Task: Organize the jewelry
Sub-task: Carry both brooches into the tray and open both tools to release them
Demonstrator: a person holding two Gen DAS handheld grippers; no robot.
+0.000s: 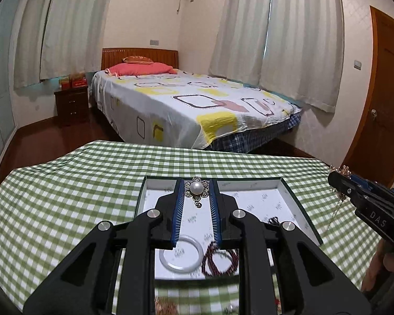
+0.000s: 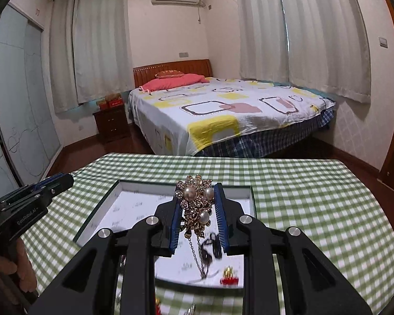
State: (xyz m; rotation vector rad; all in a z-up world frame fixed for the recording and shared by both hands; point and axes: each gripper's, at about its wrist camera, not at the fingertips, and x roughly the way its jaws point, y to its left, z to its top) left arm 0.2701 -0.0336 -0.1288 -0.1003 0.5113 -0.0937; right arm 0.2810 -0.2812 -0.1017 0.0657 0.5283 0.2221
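Jewelry is filling the shallow white box (image 1: 289, 191) on the green checked table (image 1: 65, 197): a white ring bangle (image 1: 181, 257) and dark red bead bracelet (image 1: 218, 258) are lying inside, while the left gripper (image 1: 196, 187) is pinching a silver pearl flower brooch (image 1: 196, 189) and the right gripper (image 2: 197, 197) is pinching a gold pearl cluster brooch (image 2: 197, 199), both waiting to go in.

A green-and-white gingham cloth (image 1: 65, 197) covers the counter. On it, the box (image 1: 299, 204) has a dark green rim and a white lining printed with faint grey marks. Inside the box lie a white bangle (image 1: 181, 256) and dark red beads (image 1: 218, 258). Above the box, the brooch (image 1: 196, 189) is silver with a white pearl, and the cluster brooch (image 2: 197, 204) is gold with pinkish pearls. Blue pads line each black hand-held gripper (image 1: 196, 191).
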